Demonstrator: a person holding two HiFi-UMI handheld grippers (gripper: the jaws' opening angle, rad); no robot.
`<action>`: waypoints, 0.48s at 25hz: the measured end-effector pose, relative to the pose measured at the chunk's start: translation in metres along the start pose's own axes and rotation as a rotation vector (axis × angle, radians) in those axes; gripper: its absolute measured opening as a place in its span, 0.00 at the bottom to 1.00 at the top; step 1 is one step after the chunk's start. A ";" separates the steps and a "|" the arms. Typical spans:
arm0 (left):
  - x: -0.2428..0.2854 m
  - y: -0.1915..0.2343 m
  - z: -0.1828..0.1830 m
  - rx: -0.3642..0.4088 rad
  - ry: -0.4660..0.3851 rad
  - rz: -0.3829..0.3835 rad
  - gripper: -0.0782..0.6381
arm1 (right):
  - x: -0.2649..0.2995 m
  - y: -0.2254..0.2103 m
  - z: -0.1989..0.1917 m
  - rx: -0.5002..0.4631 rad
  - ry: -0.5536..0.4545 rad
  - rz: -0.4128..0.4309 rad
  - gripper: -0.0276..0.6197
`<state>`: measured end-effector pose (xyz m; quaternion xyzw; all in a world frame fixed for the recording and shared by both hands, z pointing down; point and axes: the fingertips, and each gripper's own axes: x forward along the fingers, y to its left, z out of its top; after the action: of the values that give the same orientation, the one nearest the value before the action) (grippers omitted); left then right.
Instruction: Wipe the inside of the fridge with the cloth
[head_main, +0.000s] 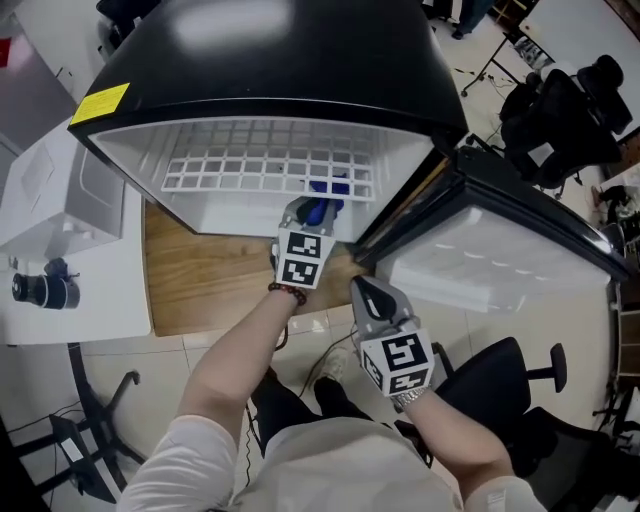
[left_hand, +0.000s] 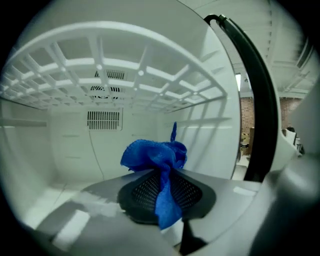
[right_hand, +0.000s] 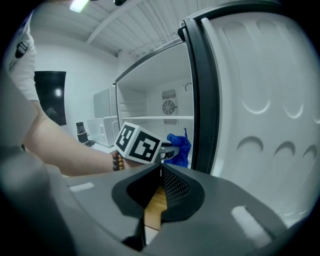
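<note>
The black mini fridge (head_main: 270, 60) stands open, with a white inside and a white wire shelf (head_main: 250, 160). My left gripper (head_main: 308, 215) reaches into the opening under the shelf, shut on a bunched blue cloth (head_main: 330, 186). In the left gripper view the cloth (left_hand: 152, 155) is pinched between the jaws of the left gripper (left_hand: 167, 175) and hangs in front of the fridge's back wall (left_hand: 105, 135), apart from it. My right gripper (head_main: 358, 284) is outside by the open door (head_main: 490, 260), shut with nothing in it (right_hand: 161, 170). The right gripper view also shows the cloth (right_hand: 179, 145).
The fridge sits on a wooden top (head_main: 220, 280). A white appliance (head_main: 60, 200) and a black lens-like object (head_main: 45, 290) are on the white table at left. A black office chair (head_main: 510, 400) is at lower right, and the door's inner panel (right_hand: 260, 115) stands close to the right gripper.
</note>
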<state>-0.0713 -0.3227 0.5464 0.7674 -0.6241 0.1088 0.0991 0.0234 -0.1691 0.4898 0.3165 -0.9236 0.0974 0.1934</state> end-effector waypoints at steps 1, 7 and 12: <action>-0.009 -0.003 0.000 0.005 0.002 -0.012 0.19 | -0.002 0.001 0.000 -0.009 0.004 0.005 0.06; -0.068 -0.014 0.006 0.020 0.011 -0.104 0.19 | -0.010 0.007 0.003 -0.052 0.012 0.016 0.10; -0.114 -0.034 0.025 0.054 -0.006 -0.221 0.19 | -0.012 0.013 0.013 -0.072 0.014 0.036 0.26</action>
<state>-0.0599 -0.2159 0.4886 0.8342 -0.5328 0.1119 0.0879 0.0201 -0.1569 0.4726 0.2918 -0.9307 0.0697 0.2091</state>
